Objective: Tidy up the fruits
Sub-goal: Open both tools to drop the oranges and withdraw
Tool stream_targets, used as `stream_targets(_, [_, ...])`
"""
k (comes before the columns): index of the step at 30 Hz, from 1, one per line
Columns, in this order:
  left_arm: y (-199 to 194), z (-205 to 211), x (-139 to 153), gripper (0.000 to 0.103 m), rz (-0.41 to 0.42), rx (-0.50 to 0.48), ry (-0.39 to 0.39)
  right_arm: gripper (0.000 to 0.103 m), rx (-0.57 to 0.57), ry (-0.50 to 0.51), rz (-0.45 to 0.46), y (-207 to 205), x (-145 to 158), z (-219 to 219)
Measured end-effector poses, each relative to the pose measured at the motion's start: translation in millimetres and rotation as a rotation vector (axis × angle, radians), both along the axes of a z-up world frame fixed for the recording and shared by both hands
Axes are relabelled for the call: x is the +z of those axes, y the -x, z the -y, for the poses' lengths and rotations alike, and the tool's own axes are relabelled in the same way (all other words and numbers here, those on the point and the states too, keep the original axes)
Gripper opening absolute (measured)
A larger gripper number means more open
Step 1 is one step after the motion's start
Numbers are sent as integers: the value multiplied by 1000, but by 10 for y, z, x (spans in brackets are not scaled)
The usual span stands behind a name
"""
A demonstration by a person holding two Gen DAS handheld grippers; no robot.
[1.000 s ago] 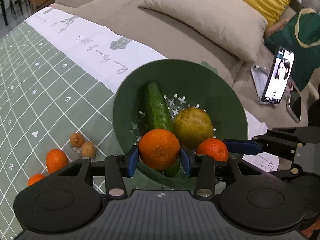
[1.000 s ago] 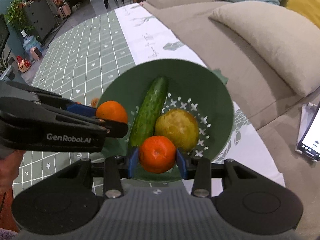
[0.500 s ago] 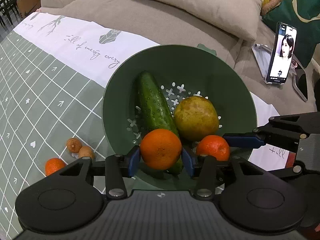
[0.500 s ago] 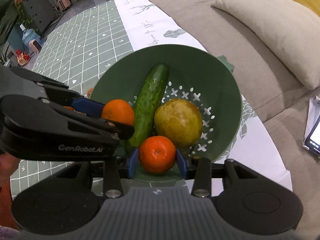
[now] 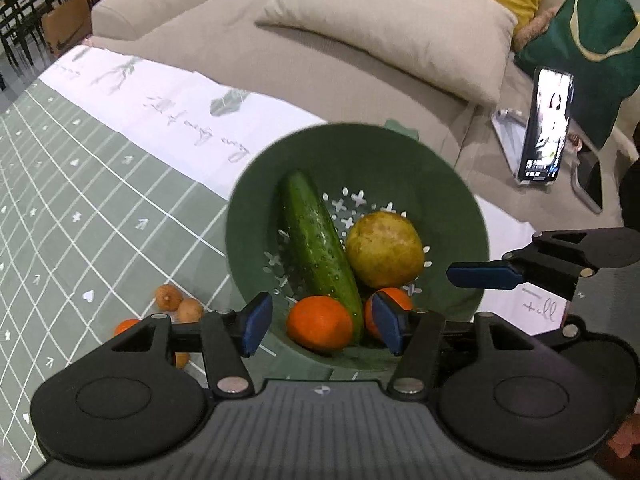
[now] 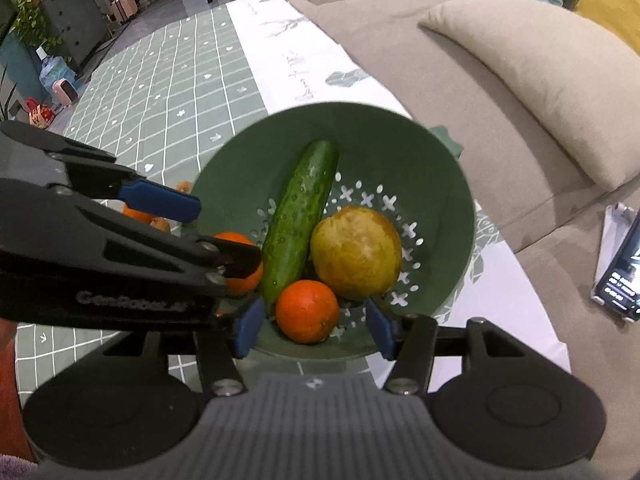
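Green bowl (image 5: 448, 184) on the tablecloth (image 5: 80, 208) holds a cucumber (image 5: 318, 246), a yellow-green fruit (image 5: 384, 250) and two oranges: one (image 5: 319, 323) at the near rim left of the cucumber, the other (image 6: 307, 311) to its right. Left gripper (image 5: 322, 324) and right gripper (image 6: 312, 326) both spread wide, nothing held. 0.5 s ago each clamped an orange over the bowl; both are now let go and resting inside. Cucumber's long axis runs near rim to far wall, far tip leaning on the wall. Loose oranges (image 5: 126, 326) and small brown fruits (image 5: 178, 304) lie outside, left.
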State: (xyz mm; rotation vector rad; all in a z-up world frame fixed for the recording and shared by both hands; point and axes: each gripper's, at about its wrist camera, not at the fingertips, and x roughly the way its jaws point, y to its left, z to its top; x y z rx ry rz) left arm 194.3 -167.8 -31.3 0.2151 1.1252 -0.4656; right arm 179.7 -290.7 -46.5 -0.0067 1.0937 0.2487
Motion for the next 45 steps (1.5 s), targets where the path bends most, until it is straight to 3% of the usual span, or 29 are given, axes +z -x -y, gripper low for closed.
stream_targets(10, [325,-488,408,68,170,122,35,64,-12,-22,175,264,424,-221])
stream_targets(20, [676,-1186,464,68,226,304,85,67,-58,-88,328,635,524,-634])
stream_targets(28, [909,-1695,201,68,203,434,95,67,-56,-129,343,854,300,-934])
stream_targets(40, [930,-2021,-169,68,153,525,126,65,122,-19,324,752,-17,-1430])
stream_targets(42, [883,-2032,-199,68,154,528,130,53,142,-11,322,676,-46,-1474])
stream_targets(45, [781,-2028,-273,68,146,532,127,45,171,11,317,569,-97,-1560])
